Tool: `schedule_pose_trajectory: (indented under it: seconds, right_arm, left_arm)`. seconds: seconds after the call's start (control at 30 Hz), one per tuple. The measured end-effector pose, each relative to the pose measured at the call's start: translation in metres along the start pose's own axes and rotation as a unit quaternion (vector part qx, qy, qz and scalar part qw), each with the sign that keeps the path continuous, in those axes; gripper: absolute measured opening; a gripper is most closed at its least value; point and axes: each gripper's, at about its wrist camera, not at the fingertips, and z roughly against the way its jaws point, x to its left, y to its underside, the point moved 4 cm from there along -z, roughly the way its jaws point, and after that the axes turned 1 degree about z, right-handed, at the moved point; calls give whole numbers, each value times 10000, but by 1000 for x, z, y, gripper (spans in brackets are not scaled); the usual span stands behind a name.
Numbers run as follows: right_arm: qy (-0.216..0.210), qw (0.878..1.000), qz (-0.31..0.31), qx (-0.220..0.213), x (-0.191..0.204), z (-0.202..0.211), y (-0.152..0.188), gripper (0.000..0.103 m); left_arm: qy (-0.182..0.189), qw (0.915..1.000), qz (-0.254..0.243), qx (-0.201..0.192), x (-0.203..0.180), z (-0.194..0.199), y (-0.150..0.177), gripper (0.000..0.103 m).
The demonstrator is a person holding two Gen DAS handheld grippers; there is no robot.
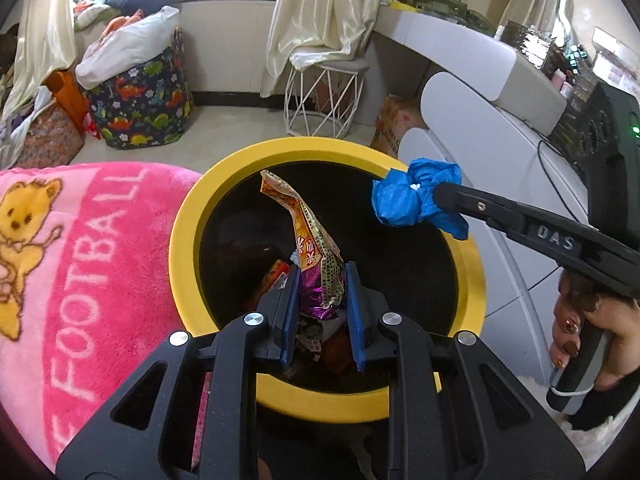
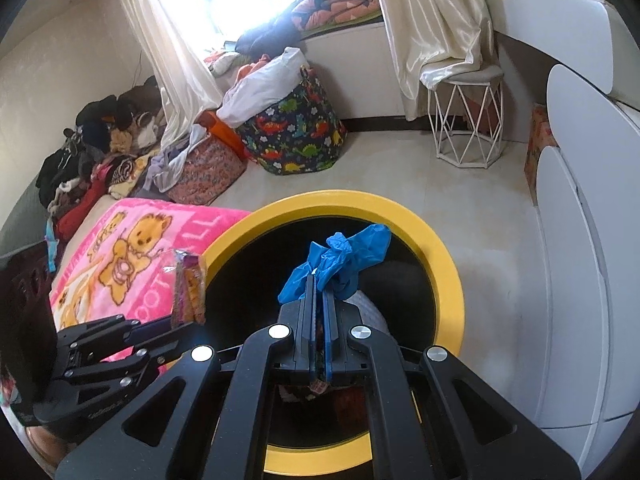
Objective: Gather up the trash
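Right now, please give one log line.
left gripper: shut on snack wrapper | right gripper: shut on blue glove | both over yellow-rimmed bin

A crumpled orange-and-purple foil snack wrapper (image 1: 316,256) stands upright over the round yellow-rimmed black bin (image 1: 188,216), while a scrunched blue disposable glove (image 1: 412,196) hangs above its far rim.

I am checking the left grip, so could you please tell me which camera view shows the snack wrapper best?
The left wrist view: the snack wrapper stands full length between the left gripper pads, above the yellow bin. The right wrist view shows it only edge-on, at the left.
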Motion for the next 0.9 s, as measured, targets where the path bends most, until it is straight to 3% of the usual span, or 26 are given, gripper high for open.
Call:
schedule_pose_trajectory:
  seconds: [0.23, 0.3, 0.33, 0.43, 0.5, 0.53, 0.7, 0.8, 0.9]
  right_arm:
    - [-40, 9999, -50, 96, -3, -3, 0, 7]
    - [-71, 9999, -97, 113, -4, -3, 0, 23]
    - [-59, 9999, -107, 90, -5, -2, 0, 26]
    - [-51, 9999, -130, 63, -5, 1, -2, 32]
    - [-35, 9999, -139, 40, -5, 3, -2, 38]
    - [-24, 9999, -143, 27, -4, 5, -3, 39]
    - [-79, 9997, -222, -54, -3, 18, -4, 61]
    - [4, 9996, -232, -157, 0, 28, -4, 73]
    - [31, 9991, -295, -304, 4, 37, -2, 82]
  left_arm:
    - [-82, 9998, 36, 150, 1, -12, -3, 17]
    - [-102, 9998, 38, 166, 2, -13, -4, 18]
    - [-117, 9998, 33, 179, 2, -13, -4, 20]
    - [-183, 9996, 46, 199, 1, -14, -6, 34]
    - [-197, 9996, 75, 196, 3, -12, -6, 51]
    - [-231, 9995, 93, 198, 4, -10, -6, 53]
    - [-349, 9992, 138, 163, 7, 2, -5, 80]
    - [-413, 9989, 197, 127, 13, 11, -3, 91]
    - [-521, 9983, 237, 58, 17, 21, -2, 92]
